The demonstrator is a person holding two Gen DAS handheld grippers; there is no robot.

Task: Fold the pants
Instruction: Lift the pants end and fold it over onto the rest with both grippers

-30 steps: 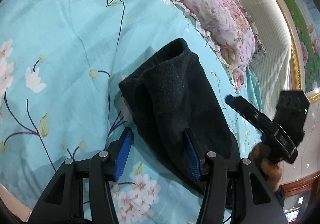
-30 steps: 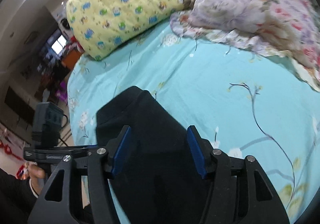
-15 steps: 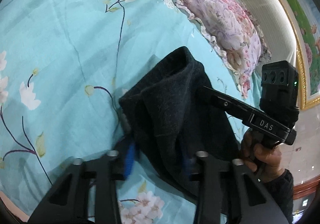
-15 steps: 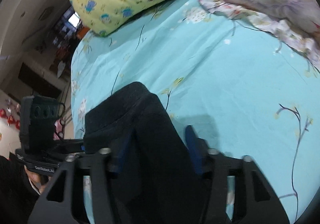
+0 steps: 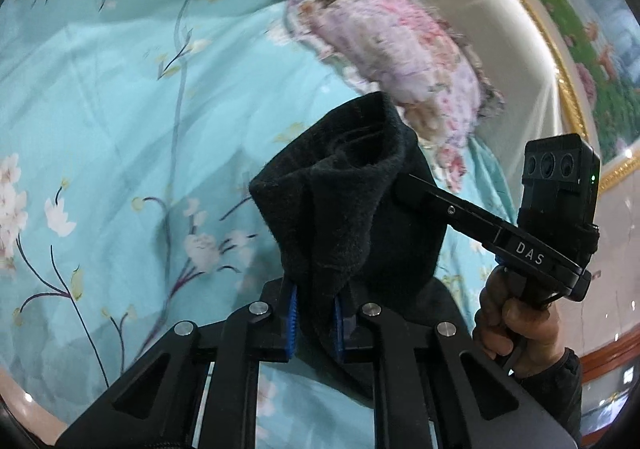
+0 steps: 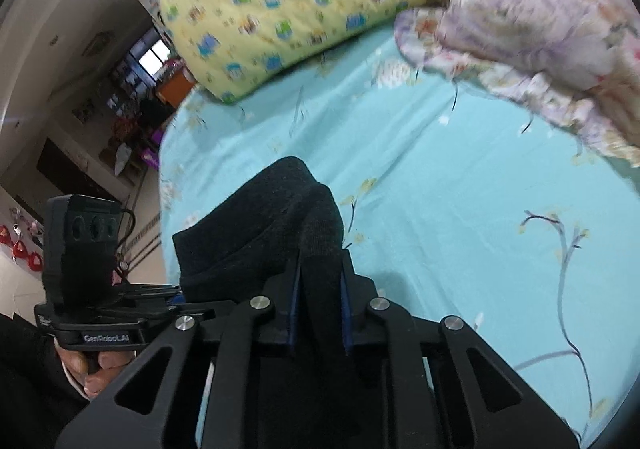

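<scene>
Black knit pants lie partly folded on the turquoise flowered bedsheet, their near end bunched and lifted. My left gripper is closing, with its blue pads pressed on a pinched fold of the cloth. In the right wrist view my right gripper is closing the same way, and the pants sit squeezed between its pads. The right gripper also reaches into the pants from the right in the left wrist view, with a hand on its handle. The left gripper's body shows at the left of the right wrist view.
A pink flowered pillow and a yellow patterned pillow lie at the head of the bed. A padded headboard with a gold frame stands behind them. The bed's left edge drops to a room with furniture.
Both grippers went from open, straddling the pants' near edge, to closed on the cloth. The pinched end has lifted off the sheet and bunched up.
</scene>
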